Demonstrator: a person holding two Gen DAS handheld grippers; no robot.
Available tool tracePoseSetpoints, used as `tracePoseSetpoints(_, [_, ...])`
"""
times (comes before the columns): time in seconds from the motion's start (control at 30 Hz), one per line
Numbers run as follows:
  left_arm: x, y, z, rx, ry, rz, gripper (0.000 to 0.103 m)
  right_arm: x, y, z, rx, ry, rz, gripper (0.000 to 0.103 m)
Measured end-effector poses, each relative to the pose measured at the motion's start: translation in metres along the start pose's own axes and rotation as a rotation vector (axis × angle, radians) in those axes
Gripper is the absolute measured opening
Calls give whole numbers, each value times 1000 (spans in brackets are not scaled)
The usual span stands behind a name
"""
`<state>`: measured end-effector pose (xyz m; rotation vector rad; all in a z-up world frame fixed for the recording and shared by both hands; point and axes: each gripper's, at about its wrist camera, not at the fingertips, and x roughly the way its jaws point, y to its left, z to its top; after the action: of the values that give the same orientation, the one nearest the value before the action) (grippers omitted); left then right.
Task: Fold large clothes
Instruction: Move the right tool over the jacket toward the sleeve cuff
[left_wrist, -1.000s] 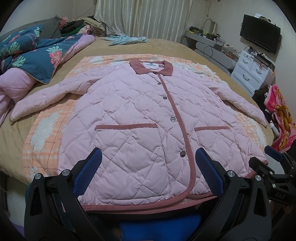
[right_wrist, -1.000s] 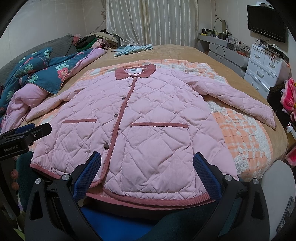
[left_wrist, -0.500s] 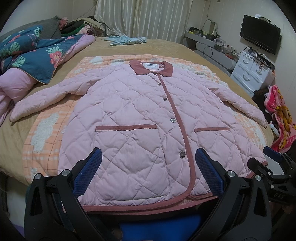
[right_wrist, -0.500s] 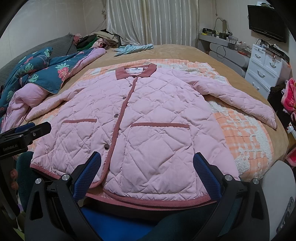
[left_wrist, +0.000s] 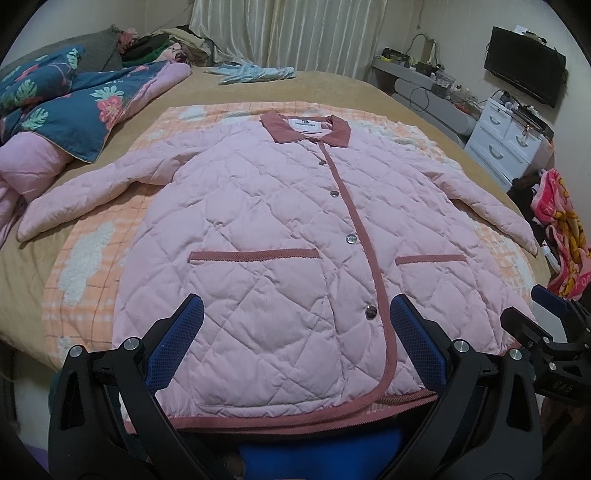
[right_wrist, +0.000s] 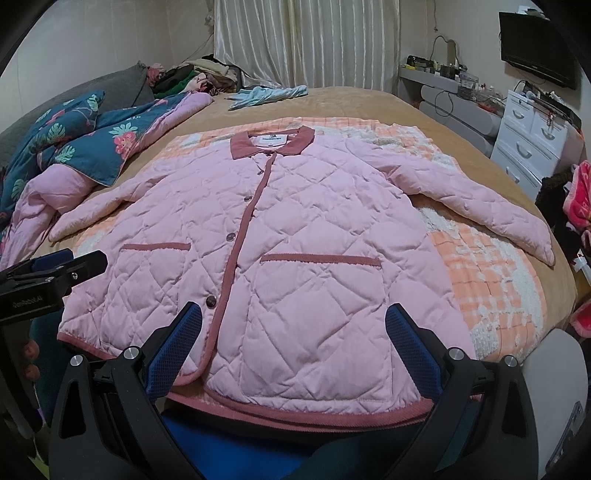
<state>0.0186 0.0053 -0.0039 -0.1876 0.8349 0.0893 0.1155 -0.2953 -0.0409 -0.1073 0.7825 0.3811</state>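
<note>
One pink quilted jacket lies flat, buttoned, sleeves spread, on an orange checked blanket atop the bed. The left gripper and right gripper hover at its hem, jaws wide apart, holding nothing.

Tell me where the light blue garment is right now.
The light blue garment lies crumpled at the far end of the bed, beyond the pink jacket's collar, just before the curtains; in both views it sits top-centre.
</note>
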Motion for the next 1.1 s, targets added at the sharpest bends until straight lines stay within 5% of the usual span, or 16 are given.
tracePoseSetpoints(1.1, [60, 12, 103, -46, 9, 17, 95, 75, -1, 124, 1, -5, -11, 99])
